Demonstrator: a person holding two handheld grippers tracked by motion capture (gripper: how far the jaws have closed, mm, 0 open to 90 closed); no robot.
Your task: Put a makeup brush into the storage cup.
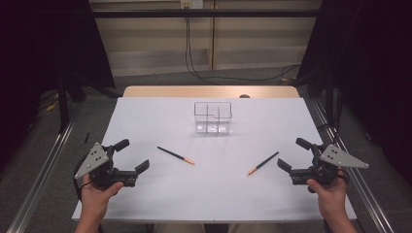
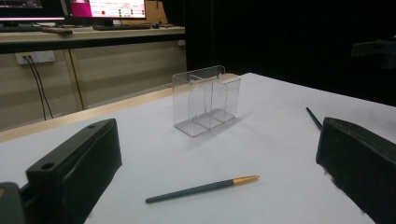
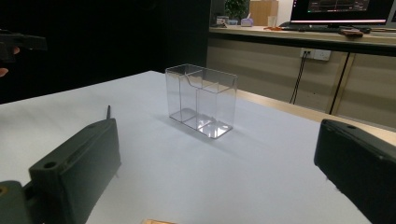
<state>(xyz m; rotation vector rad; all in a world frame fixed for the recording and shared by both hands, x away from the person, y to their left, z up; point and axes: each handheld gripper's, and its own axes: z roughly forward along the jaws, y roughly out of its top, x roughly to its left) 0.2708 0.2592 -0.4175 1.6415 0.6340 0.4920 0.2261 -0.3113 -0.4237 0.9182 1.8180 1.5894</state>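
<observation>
Lying flat on the white table (image 1: 145, 194), apart, on either side of the centre line: two dark pens with gold tips. Left pen (image 1: 175, 155) resting just right of and beyond the left gripper (image 1: 130, 156), long axis slanting from far-left down to a gold tip at near-right. Right pen (image 1: 262, 163) mirroring it beside the right gripper (image 1: 292, 154), gold tip pointing near-left. Hovering low at the near corners, both grippers gaping wide, clasping nothing. Standing upright toward the far middle, well beyond both pens: a clear divided holder (image 1: 213, 117). Judging by nearness, each hand probably taking the pen on its own side, jaws needing to turn across the shaft.
</observation>
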